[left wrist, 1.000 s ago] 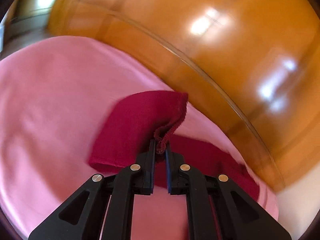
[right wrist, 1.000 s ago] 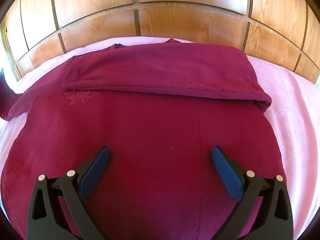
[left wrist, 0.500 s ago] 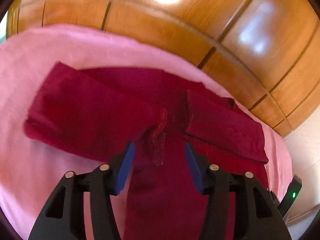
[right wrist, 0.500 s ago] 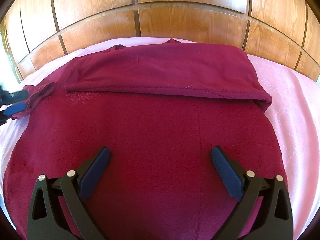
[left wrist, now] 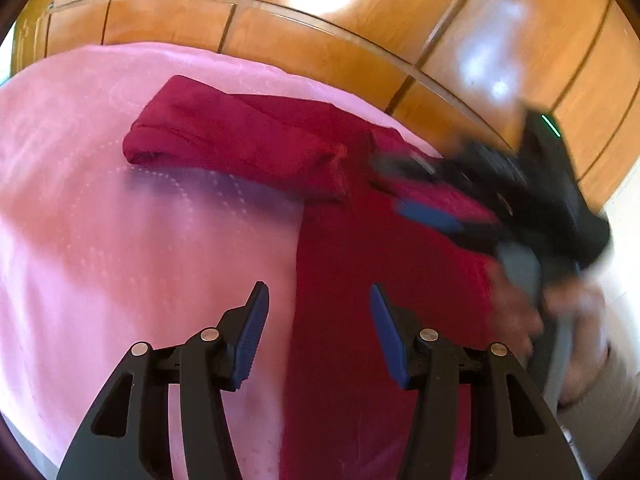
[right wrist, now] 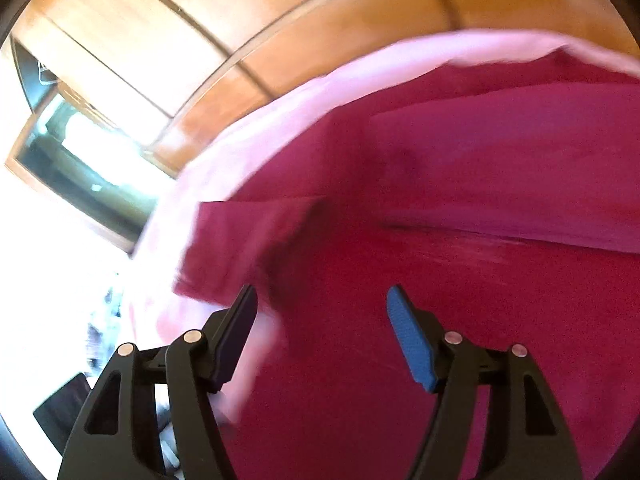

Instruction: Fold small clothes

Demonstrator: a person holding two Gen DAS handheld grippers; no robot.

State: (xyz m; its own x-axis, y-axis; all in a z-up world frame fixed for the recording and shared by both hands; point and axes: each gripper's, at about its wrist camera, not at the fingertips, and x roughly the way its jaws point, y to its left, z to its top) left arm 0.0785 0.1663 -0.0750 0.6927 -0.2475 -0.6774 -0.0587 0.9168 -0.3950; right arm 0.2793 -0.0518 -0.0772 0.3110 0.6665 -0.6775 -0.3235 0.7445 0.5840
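With the maroon garment [left wrist: 360, 264] lying flat on the pink bed [left wrist: 120, 240], one sleeve [left wrist: 240, 148] already folded across, the sleeve-folding step looks half done. Left gripper [left wrist: 316, 320] sits half open and empty, having let go of the cuff it pinched a second ago. Right gripper [right wrist: 320, 320] swings in over the other sleeve [right wrist: 248, 236], fingers closing, nothing between them yet. Next: pinch that sleeve.

Garment [left wrist: 360, 280]: dark red cloth, matt, soft nap. Bed sheet [left wrist: 100, 240]: pink cloth, smooth, faint sheen, dotted pattern. Wall panelling [left wrist: 340, 40]: varnished wood, glossy, strong light reflections. Left hand-held gripper [left wrist: 316, 332]: matt black plastic frame, bright metal pins, ribbed blue pads [left wrist: 250, 344]. Right hand-held gripper [right wrist: 320, 336]: same materials.
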